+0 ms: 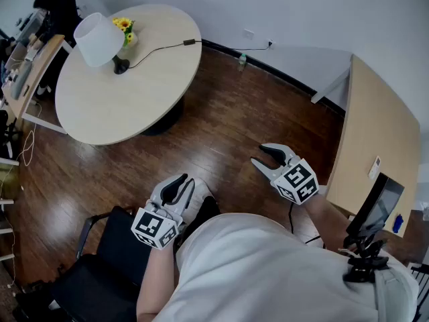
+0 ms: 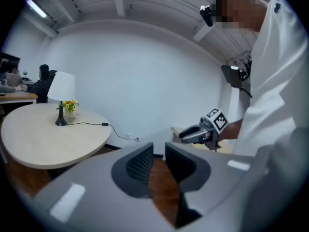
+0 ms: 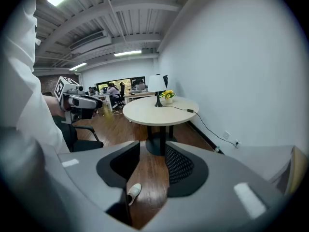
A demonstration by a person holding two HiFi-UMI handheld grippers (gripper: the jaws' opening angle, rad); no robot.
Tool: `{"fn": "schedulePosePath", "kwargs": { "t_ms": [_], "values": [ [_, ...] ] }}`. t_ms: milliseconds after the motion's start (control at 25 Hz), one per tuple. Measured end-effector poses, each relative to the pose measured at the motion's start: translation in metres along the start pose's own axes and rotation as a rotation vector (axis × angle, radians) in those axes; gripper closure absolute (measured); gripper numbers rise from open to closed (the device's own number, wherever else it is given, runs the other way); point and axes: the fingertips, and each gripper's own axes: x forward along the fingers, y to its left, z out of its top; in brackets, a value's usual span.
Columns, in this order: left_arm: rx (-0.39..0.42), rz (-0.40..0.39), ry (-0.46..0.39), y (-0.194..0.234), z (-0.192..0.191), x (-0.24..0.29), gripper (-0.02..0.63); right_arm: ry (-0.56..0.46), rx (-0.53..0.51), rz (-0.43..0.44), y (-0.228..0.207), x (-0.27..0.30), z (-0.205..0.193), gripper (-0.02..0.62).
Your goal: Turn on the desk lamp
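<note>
Lamp place: desk lamp (image 1: 99, 40) at upper left of the head view, on the far part of the round table (image 1: 134, 99), well apart from both grippers
Lamp look: white shade, dark stem and base, unlit; cord (image 1: 157, 48) trails right
Left gripper (image 1: 182, 182): jaws narrowly apart, empty
Right gripper (image 1: 259, 153): jaws wide apart, empty
Why: likely carried low and free, with the approach not yet made

A round light-wood counter (image 1: 127, 92) stands on the dark wooden floor (image 1: 221, 126) and carries a small vase of yellow flowers (image 1: 123, 24) near its far edge. A rectangular counter (image 1: 372, 139) stands well apart at the right, and a black office chair (image 1: 107, 260) at the lower left. A small bottle (image 1: 242, 60) stands on the floor against the white wall (image 1: 301, 12).
</note>
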Motion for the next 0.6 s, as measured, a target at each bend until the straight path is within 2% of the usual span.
{"fn": "schedulePosePath", "kwargs": {
  "t_ms": [160, 400, 600],
  "values": [
    [0.002, -0.009, -0.001, 0.047, 0.019, -0.005, 0.529, 0.000, -0.006, 0.009, -0.002, 0.040, 0.035, 0.431],
    [-0.010, 0.026, -0.007, 0.123, 0.043, -0.008, 0.529, 0.013, -0.022, 0.006, -0.022, 0.098, 0.076, 0.431],
    [-0.051, 0.044, -0.006, 0.153, 0.047, 0.003, 0.529, 0.030, -0.018, 0.014, -0.040, 0.127, 0.089, 0.431]
  ]
}}
